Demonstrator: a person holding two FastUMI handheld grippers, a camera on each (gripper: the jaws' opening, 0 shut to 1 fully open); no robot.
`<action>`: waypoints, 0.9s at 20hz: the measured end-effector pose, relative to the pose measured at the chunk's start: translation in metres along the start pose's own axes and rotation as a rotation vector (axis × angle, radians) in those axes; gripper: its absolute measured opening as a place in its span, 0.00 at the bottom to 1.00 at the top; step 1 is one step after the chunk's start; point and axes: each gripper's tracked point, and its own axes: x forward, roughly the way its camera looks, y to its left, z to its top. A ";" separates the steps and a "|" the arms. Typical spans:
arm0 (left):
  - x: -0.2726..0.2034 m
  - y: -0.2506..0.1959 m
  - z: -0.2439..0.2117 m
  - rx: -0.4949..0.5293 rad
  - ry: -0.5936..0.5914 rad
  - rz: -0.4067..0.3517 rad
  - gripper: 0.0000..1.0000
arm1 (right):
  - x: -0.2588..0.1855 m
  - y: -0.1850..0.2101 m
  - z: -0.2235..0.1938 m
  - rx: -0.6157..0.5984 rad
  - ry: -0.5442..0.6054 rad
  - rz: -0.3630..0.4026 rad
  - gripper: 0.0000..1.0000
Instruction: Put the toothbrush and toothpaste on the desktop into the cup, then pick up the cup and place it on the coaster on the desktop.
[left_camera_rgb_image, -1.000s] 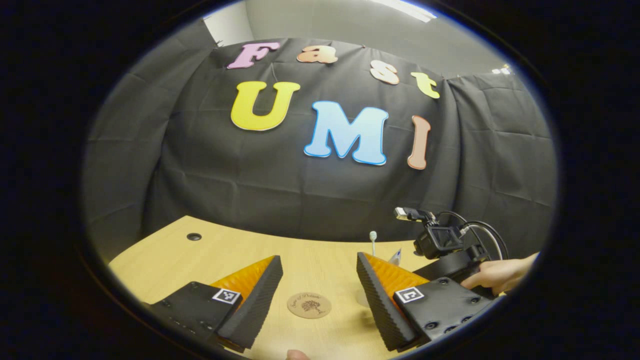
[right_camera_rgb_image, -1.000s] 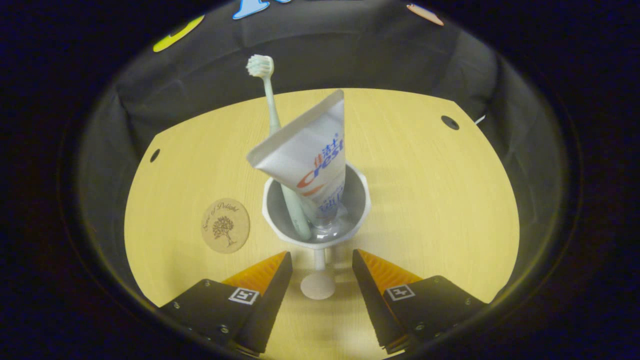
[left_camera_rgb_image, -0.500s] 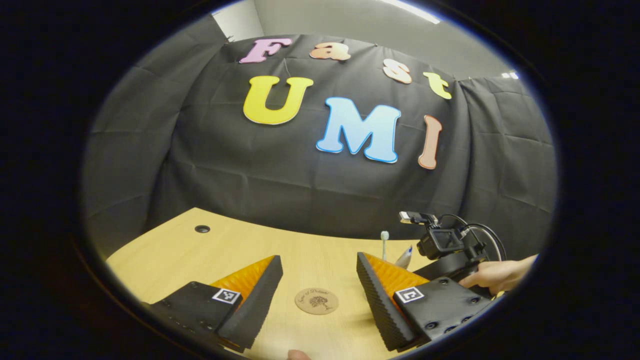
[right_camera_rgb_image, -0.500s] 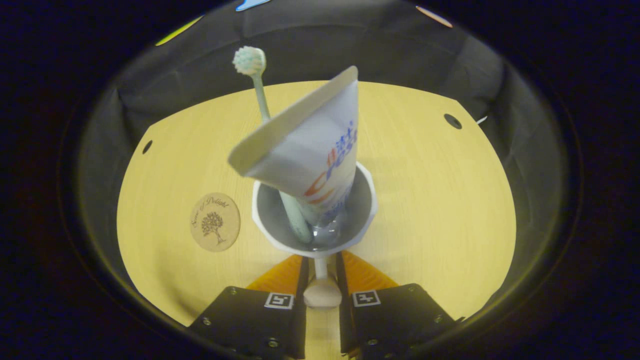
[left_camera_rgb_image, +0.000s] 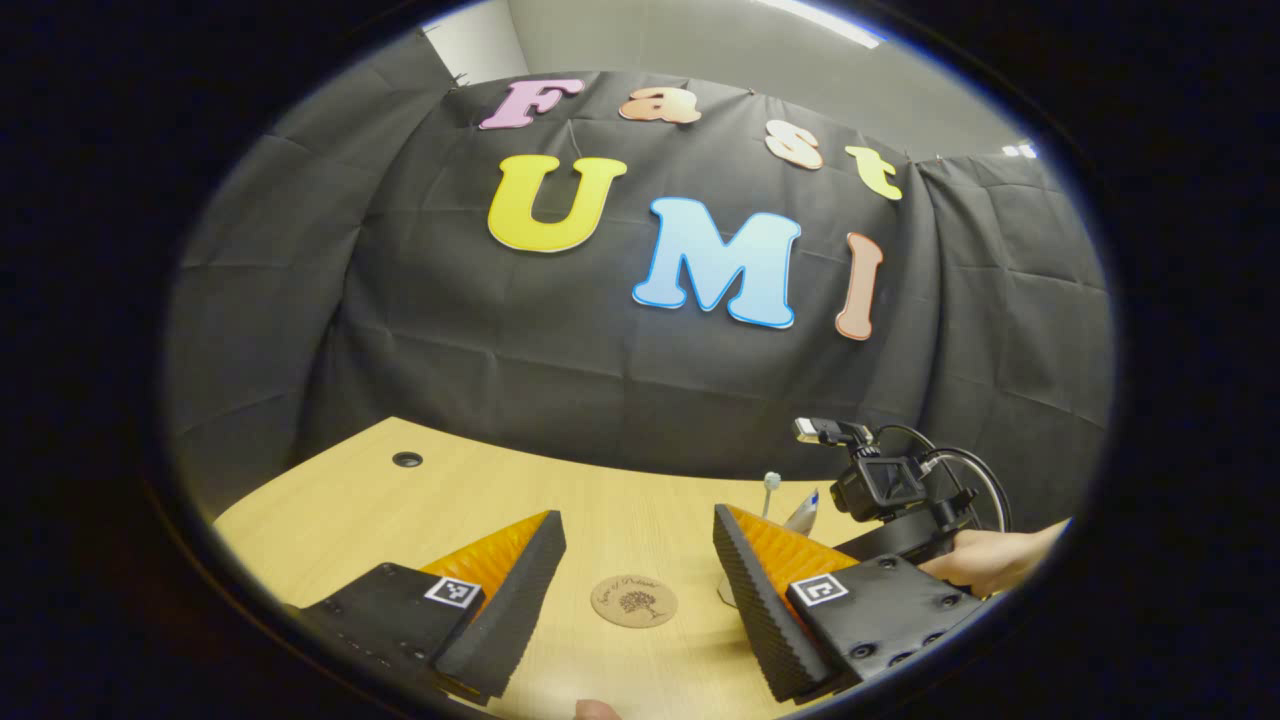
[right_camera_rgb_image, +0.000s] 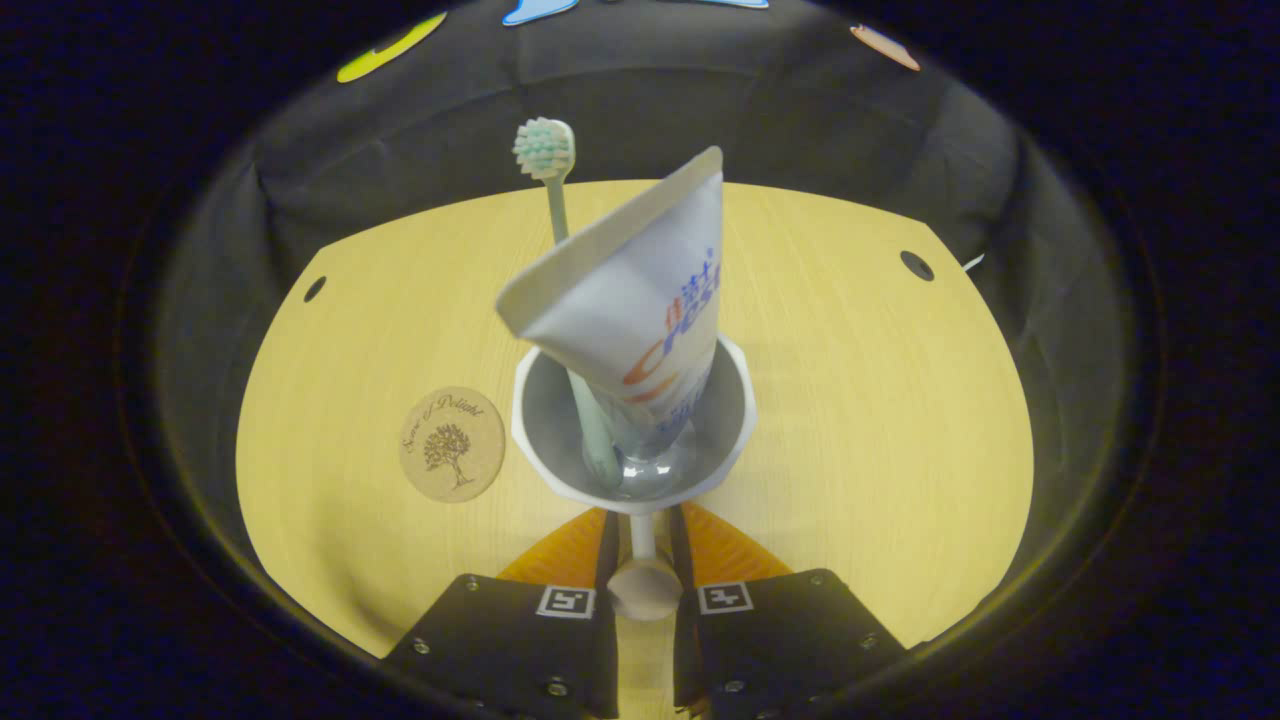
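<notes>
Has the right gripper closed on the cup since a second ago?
Yes. The right gripper fingers, then apart on the desktop, now clamp the cup handle.

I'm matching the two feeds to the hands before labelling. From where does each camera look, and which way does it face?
Left gripper view: rides on the left gripper, held low over the desk, facing the booth wall; its fingers stand apart, and a hand holds the right gripper farther off.
Right gripper view: rides on the right gripper, looking down at the cup holding the toothbrush and toothpaste; its fingers close on the cup's stem.
Shared: coaster, desk, toothbrush head.
</notes>
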 end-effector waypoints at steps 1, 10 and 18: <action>-0.002 0.001 -0.001 -0.002 0.001 0.002 0.96 | -0.004 0.002 0.002 -0.008 -0.002 0.004 0.23; -0.031 0.032 -0.002 0.013 0.024 0.044 0.96 | -0.019 0.019 0.016 -0.090 -0.008 0.066 0.23; -0.048 0.055 0.000 0.020 0.038 0.064 0.96 | -0.015 0.027 0.021 -0.153 0.053 0.089 0.23</action>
